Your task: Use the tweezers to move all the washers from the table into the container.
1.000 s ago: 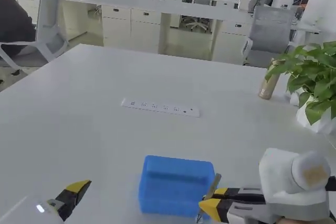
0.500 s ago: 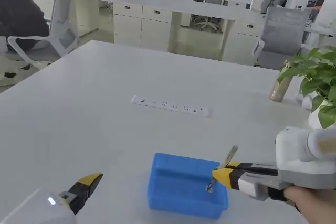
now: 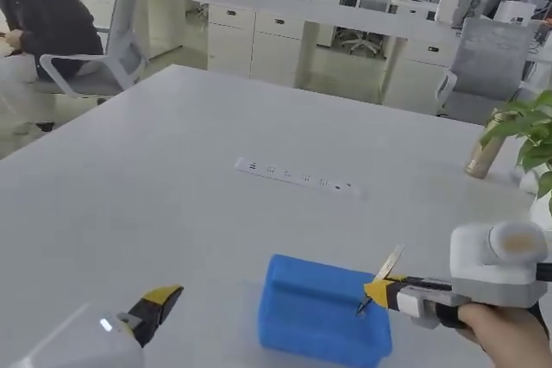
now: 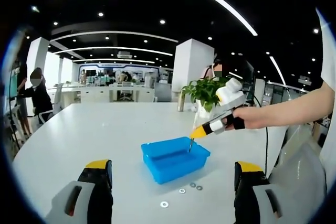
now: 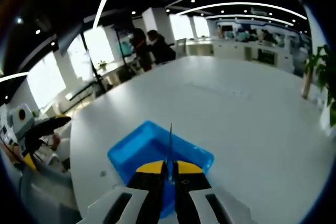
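A blue container (image 3: pixel 319 321) stands on the white table (image 3: pixel 172 178); it also appears as the container (image 4: pixel 170 160) and the container (image 5: pixel 142 148). My right gripper (image 3: pixel 380 290) is shut on thin metal tweezers (image 3: pixel 385 271). The tweezers (image 5: pixel 169 142) point down over the container's right part, and I cannot tell if their tip holds anything. In the left gripper view the right gripper (image 4: pixel 202 130) hovers above the box. Several washers (image 4: pixel 181 190) lie on the table in front of the container. My left gripper (image 4: pixel 172 165) is open and holds nothing; in the head view this left gripper (image 3: pixel 159 306) sits low at the left.
A white power strip (image 3: pixel 297 178) lies across the table beyond the container. At the right edge stand a potted plant (image 3: pixel 528 122) and a gold bottle (image 3: pixel 483 152). A person (image 3: pixel 47 15) sits on a chair at the far left.
My right gripper has lifted the tweezers from the container's near right corner to above its right part. The left gripper has hardly moved. The head camera has shifted.
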